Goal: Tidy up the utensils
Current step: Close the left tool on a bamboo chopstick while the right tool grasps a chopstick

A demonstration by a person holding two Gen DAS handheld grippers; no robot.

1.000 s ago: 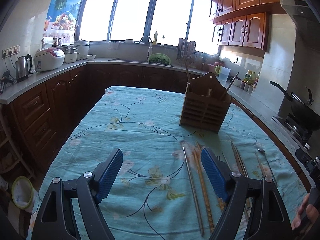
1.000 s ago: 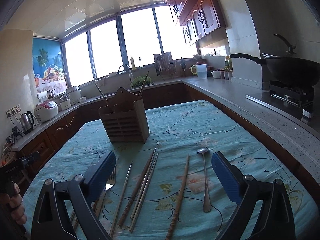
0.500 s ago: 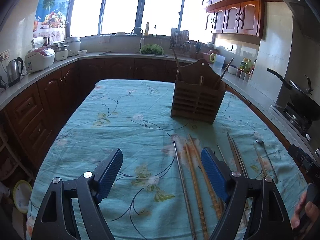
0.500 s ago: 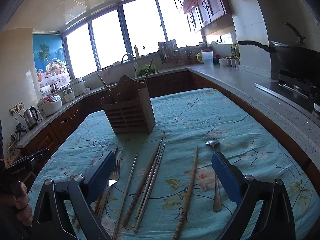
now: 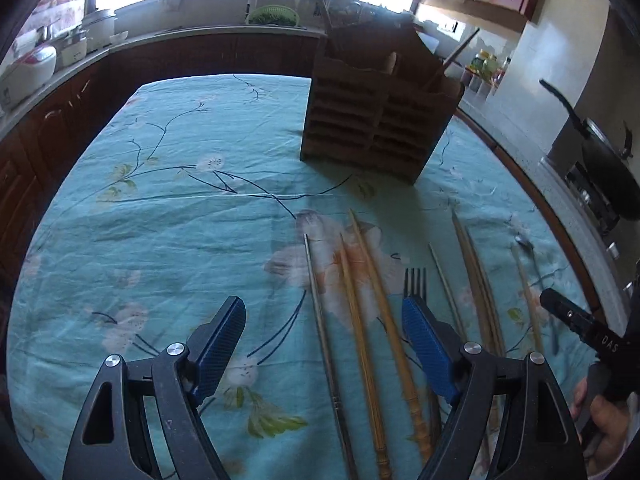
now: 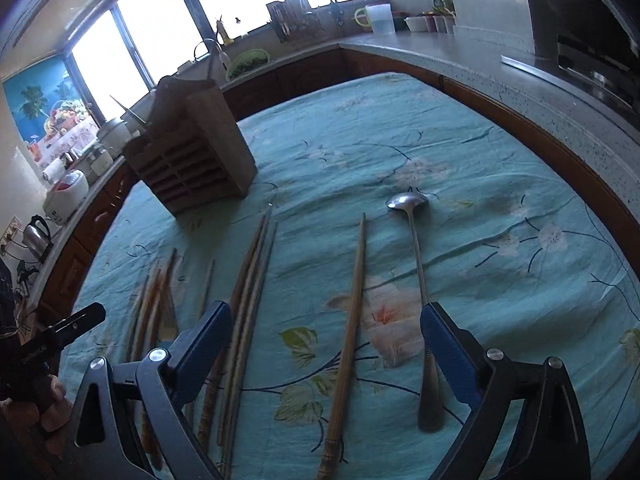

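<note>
Change: both grippers are tipping downward toward the utensils compared with a second ago; the window and cabinets are sliding off the top of each frame, and the laid-out row is filling the lower half.
Meaning for the task: this is reading as the approach to a first pick; nothing is lifted yet, so the sorting is barely begun.
Left gripper (image 5: pixel 322 318): jaws are standing wide apart with nothing held; a metal chopstick (image 5: pixel 322 320) and two bamboo chopsticks (image 5: pixel 372 320) are lying on the cloth between the blue pads.
Right gripper (image 6: pixel 326 322): jaws are likewise gaping and empty; a single wooden chopstick (image 6: pixel 352 320) is lying between them, and the spoon (image 6: pixel 418 280) is running just inside the right-hand pad.
Other utensils: a fork (image 5: pixel 414 280) is peeking out beside the left gripper's right pad; a bundle of dark chopsticks (image 6: pixel 250 280) is lying at lower centre-left of the right view.
Holder: the wooden utensil holder (image 5: pixel 376 120) is standing upright at upper centre of the left view, well apart from the row, with a few sticks already poking out.
Bench: it is carrying a teal floral tablecloth (image 5: pixel 180 208), slightly creased.
Room: a kitchen with dark wood cabinets, a bright window, a wok (image 5: pixel 608 160) at the right edge, and a rice cooker and kettle at the left.
</note>
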